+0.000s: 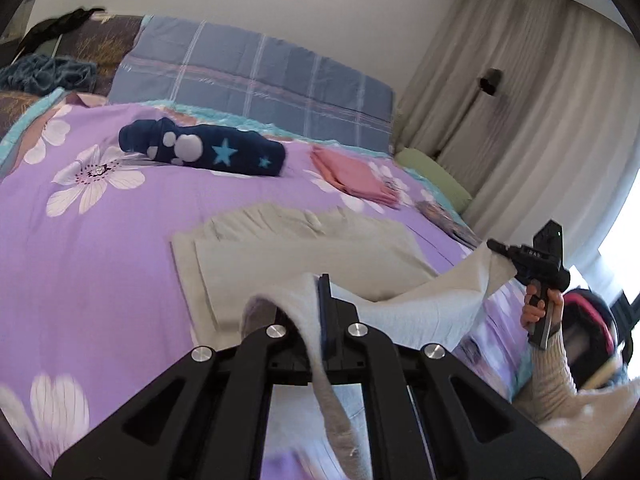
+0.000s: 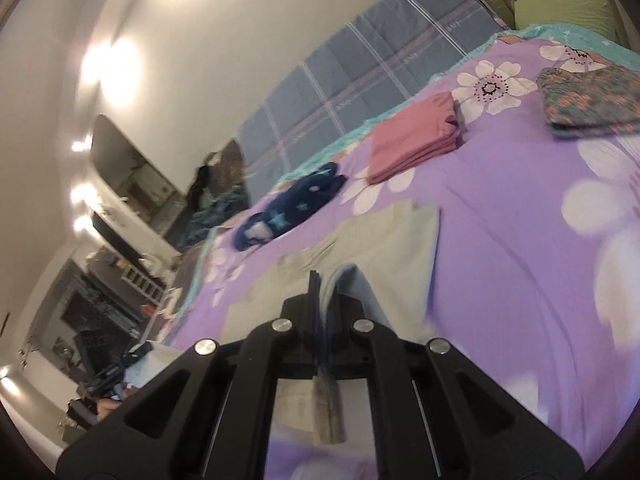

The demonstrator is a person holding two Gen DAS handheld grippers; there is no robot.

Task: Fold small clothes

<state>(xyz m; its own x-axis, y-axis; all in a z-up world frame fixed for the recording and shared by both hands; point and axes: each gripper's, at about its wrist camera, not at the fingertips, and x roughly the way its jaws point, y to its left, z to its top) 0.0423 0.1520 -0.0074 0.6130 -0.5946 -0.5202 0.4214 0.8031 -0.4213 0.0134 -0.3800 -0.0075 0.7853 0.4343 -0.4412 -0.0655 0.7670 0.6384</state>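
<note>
A pale grey garment [image 1: 304, 256] lies partly flat on the purple flowered bedspread [image 1: 100, 264]. My left gripper [image 1: 322, 280] is shut on its near edge, which drapes over the fingers. My right gripper [image 1: 494, 246] is shut on another corner, lifted above the bed at the right. In the right wrist view my right gripper [image 2: 316, 280] is shut on grey cloth, and the flat part of the grey garment [image 2: 360, 240] lies ahead.
A navy star-patterned garment [image 1: 208, 148] and a folded pink piece [image 1: 352, 176] lie farther up the bed. A folded floral piece [image 2: 592, 100] lies at the right. A blue plaid pillow [image 1: 256, 80] and beige curtains [image 1: 520, 100] stand behind.
</note>
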